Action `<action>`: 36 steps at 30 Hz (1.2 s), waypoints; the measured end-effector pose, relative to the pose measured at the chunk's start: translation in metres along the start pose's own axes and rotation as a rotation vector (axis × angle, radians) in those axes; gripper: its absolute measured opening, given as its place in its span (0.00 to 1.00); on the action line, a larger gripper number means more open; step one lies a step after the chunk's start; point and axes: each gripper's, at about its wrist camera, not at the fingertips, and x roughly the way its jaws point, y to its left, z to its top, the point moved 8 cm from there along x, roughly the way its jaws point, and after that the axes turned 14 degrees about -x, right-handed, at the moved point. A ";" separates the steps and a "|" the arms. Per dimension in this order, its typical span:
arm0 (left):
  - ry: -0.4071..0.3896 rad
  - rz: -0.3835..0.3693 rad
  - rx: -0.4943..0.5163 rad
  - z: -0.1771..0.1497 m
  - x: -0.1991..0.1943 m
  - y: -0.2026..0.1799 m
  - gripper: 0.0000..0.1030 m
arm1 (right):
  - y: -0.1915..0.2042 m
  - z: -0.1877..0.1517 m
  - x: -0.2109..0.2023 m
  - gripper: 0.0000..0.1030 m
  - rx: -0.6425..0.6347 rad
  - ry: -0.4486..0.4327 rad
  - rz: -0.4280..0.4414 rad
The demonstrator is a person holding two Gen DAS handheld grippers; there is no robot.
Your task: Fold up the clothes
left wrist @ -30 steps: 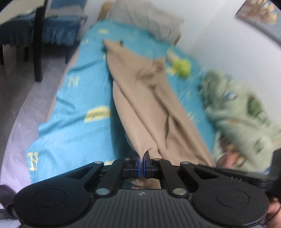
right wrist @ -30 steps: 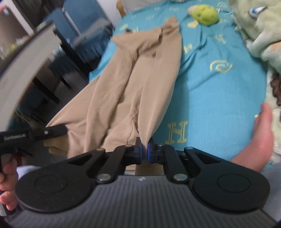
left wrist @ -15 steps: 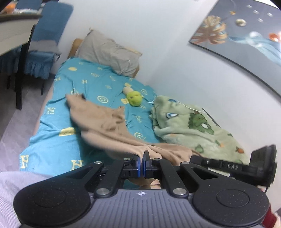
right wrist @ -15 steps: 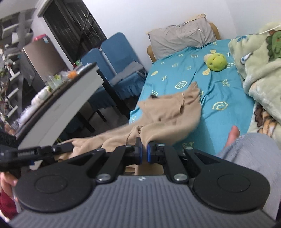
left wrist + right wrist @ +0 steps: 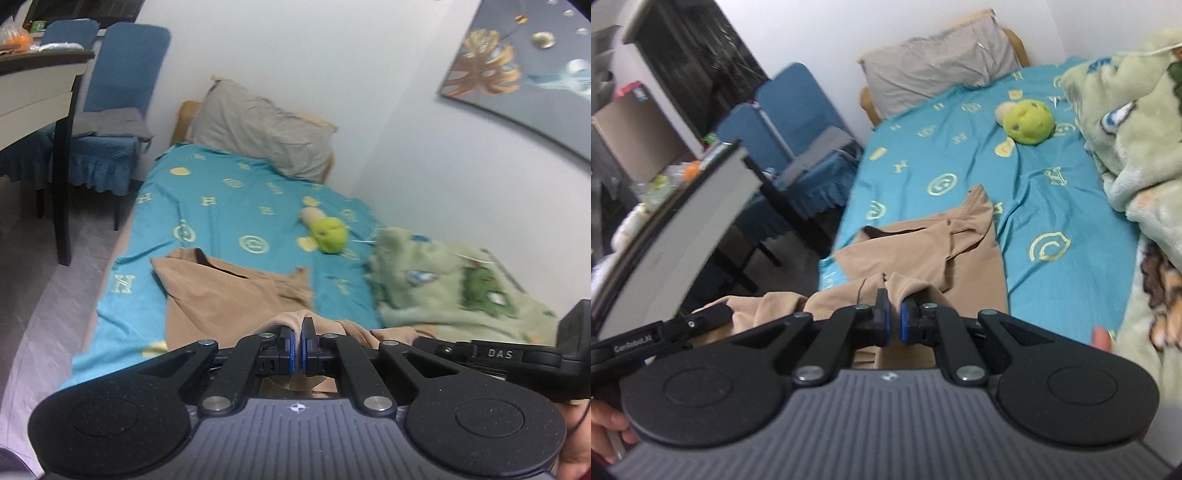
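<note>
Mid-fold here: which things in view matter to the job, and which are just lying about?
Job:
tan trousers
left gripper, shut on them
right gripper, shut on them
blue bedsheet

Lying about:
green plush toy
green blanket
grey pillow
blue chairs

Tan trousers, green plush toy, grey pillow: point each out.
Tan fabric trousers (image 5: 923, 251): right wrist view, flat upper panel on the bed.
Round green plush toy (image 5: 1028, 120): right wrist view, its face.
Grey rectangular pillow (image 5: 258, 129): left wrist view, middle of the front.
</note>
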 end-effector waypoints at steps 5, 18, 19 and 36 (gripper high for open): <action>0.030 0.088 -0.023 0.014 0.088 0.040 0.03 | -0.030 0.002 0.082 0.09 0.044 0.086 -0.048; 0.080 0.260 0.087 -0.024 0.215 0.100 0.04 | -0.063 -0.041 0.198 0.10 -0.052 0.246 -0.177; 0.084 0.261 0.092 -0.026 0.217 0.101 0.04 | -0.064 -0.044 0.201 0.10 -0.054 0.257 -0.181; 0.025 0.278 0.156 -0.034 0.181 0.078 0.68 | -0.066 -0.028 0.167 0.83 0.037 0.142 -0.191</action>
